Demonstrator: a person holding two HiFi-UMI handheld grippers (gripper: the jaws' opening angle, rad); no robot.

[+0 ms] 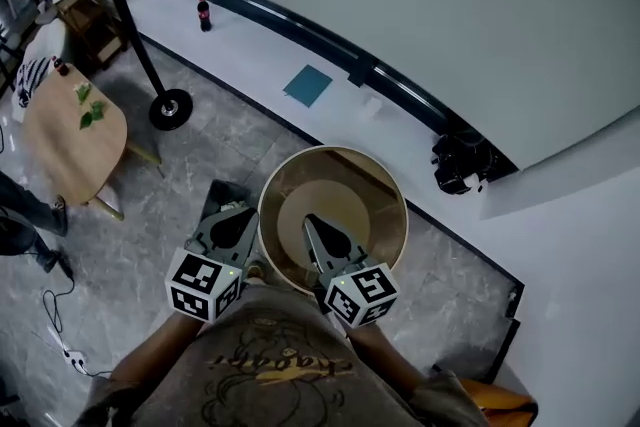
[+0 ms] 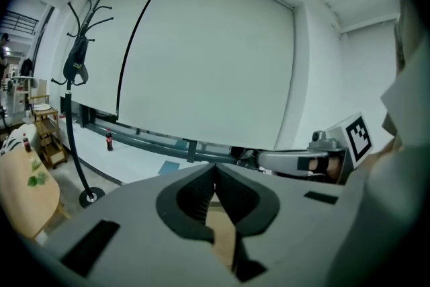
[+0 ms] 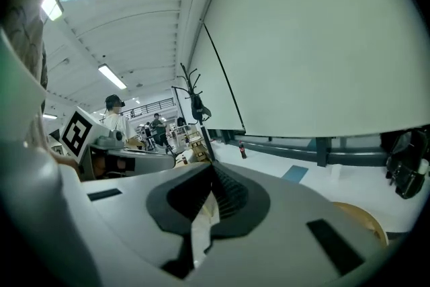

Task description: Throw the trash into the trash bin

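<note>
The round tan trash bin [image 1: 290, 177] stands on the grey floor right in front of me, and its pale bottom looks bare. My right gripper [image 1: 310, 219] hangs over the bin's near side with its jaws together. My left gripper [image 1: 235, 210] is just left of the bin's rim, also shut. In the left gripper view the fingertips [image 2: 215, 166] meet, with a tan patch showing behind them. The right gripper view shows closed tips [image 3: 213, 166] and a pale patch in the gap below; I cannot tell whether it is trash or floor.
A white raised ledge [image 1: 260, 55] curves behind the bin, bearing a cola bottle [image 1: 204, 14], a blue sheet [image 1: 307, 85] and a black bag [image 1: 460, 163]. A coat stand's base [image 1: 171, 108] and a round wooden table [image 1: 70, 130] stand at the left. People [image 3: 114, 119] are far off.
</note>
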